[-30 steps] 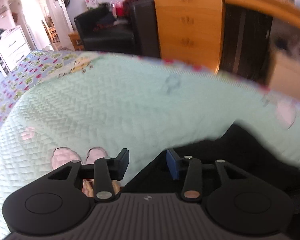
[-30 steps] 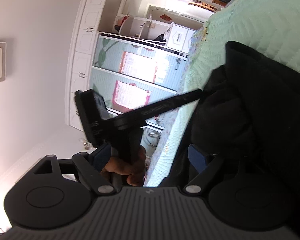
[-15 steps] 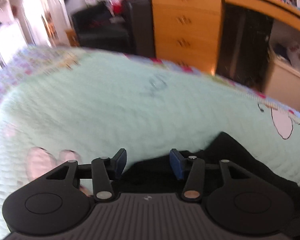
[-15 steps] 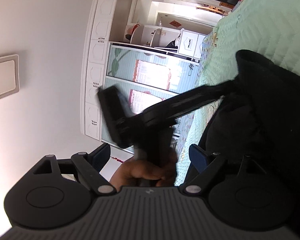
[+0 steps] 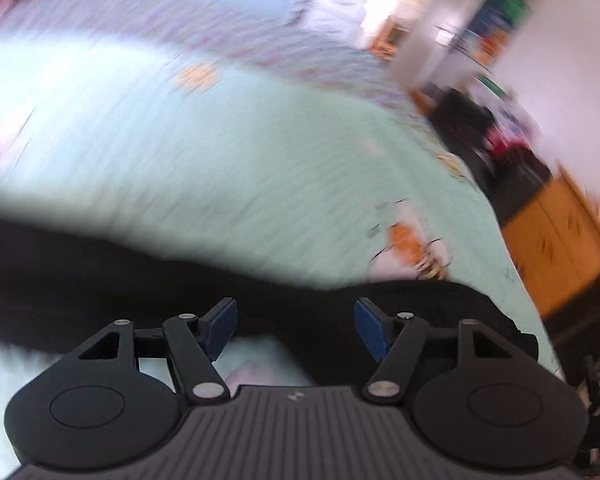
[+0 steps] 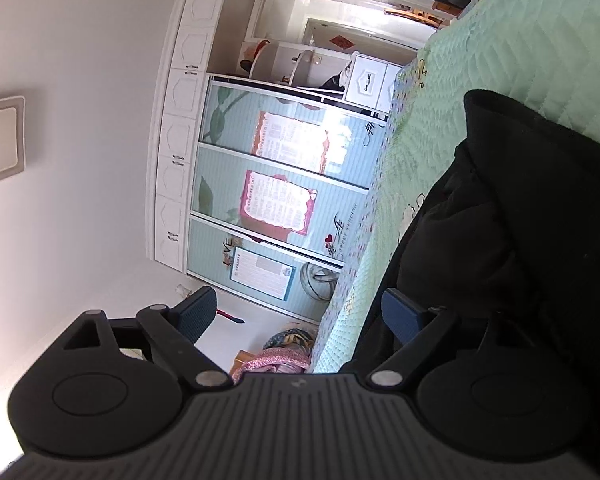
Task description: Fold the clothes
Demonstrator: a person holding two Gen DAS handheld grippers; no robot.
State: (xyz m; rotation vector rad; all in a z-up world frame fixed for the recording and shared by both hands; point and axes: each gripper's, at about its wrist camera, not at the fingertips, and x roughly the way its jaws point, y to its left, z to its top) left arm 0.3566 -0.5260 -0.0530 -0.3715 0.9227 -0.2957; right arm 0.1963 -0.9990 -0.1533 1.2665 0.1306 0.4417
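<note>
A black garment (image 5: 100,276) lies across the mint-green quilted bed (image 5: 260,160), blurred in the left wrist view. My left gripper (image 5: 296,328) hovers at its near edge. Its jaws are opening, and its blue pads (image 5: 220,326) press on nothing; dark cloth and a strip of quilt show behind the gap. In the right wrist view, turned on its side, the same garment (image 6: 540,240) is bunched on the bed (image 6: 500,60). My right gripper (image 6: 300,314) stands open beside the bed's edge with nothing between its fingers. Its right pad (image 6: 400,314) sits close to the garment's edge.
A wooden dresser (image 5: 560,248) and a black armchair (image 5: 472,120) stand beyond the bed's far side. A white wardrobe with pale sliding doors (image 6: 280,180) faces the bed's side. Pink cloth (image 6: 276,360) lies on the floor by the bed.
The left gripper swept fast across the bed and rolled, so its view now faces along the quilt. Its jaws spread wider. The hand holding the left gripper has left the right wrist view.
</note>
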